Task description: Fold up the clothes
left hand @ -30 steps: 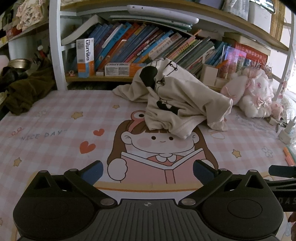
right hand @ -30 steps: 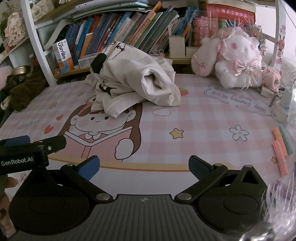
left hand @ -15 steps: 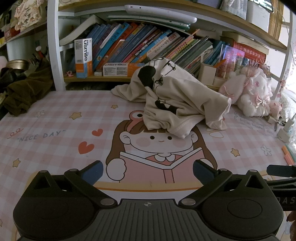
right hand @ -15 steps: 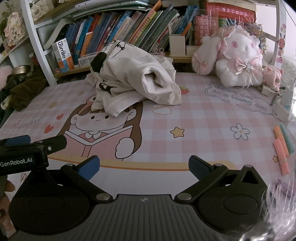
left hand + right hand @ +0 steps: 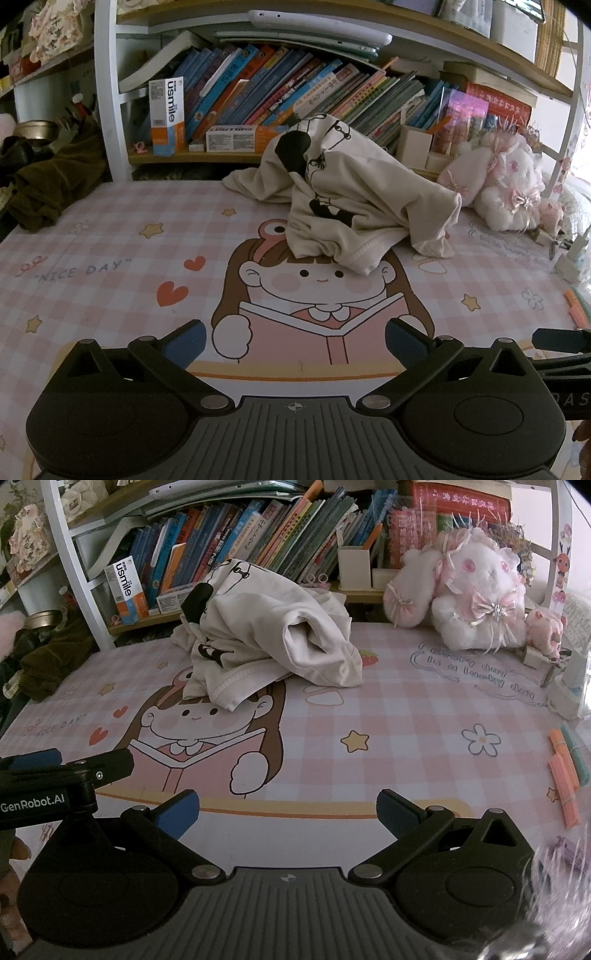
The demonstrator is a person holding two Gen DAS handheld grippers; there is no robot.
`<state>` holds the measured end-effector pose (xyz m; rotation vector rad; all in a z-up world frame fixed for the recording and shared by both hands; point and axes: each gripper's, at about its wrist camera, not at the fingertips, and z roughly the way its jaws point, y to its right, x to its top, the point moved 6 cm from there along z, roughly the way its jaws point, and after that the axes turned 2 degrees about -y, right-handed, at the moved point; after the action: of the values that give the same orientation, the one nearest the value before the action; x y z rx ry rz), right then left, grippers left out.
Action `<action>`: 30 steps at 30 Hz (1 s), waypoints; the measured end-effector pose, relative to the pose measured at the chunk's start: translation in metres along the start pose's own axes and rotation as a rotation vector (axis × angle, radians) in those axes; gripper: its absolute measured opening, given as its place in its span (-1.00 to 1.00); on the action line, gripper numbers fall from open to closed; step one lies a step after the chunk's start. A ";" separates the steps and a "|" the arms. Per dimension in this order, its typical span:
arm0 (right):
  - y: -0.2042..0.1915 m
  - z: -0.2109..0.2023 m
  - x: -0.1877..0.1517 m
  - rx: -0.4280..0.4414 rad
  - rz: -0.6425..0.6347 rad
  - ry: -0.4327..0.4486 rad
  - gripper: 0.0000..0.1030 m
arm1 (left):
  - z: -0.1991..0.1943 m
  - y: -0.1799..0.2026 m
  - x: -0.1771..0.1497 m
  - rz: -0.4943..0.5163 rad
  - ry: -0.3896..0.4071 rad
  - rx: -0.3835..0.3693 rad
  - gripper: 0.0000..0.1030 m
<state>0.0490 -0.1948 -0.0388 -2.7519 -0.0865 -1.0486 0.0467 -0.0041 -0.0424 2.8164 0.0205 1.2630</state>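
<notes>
A crumpled cream garment with black print (image 5: 354,199) lies in a heap at the back of the pink checked cartoon mat (image 5: 110,266), also in the right wrist view (image 5: 273,642). My left gripper (image 5: 293,338) is open and empty, low over the mat's near side, well short of the garment. My right gripper (image 5: 288,808) is open and empty, also near the front. The left gripper's body (image 5: 55,775) shows at the left of the right wrist view.
A bookshelf full of books (image 5: 295,99) stands right behind the garment. A pink plush rabbit (image 5: 476,598) sits at the back right. Dark clothes (image 5: 51,181) lie at the left edge. Orange and teal sticks (image 5: 565,764) lie at the right.
Both grippers have drifted slightly; the garment sits a little further left in the left wrist view. Nothing was grasped or moved.
</notes>
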 end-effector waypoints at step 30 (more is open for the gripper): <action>0.024 0.001 0.000 0.052 -0.042 -0.001 1.00 | -0.001 0.022 -0.007 -0.037 -0.019 0.041 1.00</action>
<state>0.0525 -0.2178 -0.0439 -2.7154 -0.1701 -1.0407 0.0411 -0.0261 -0.0458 2.8482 0.0979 1.2425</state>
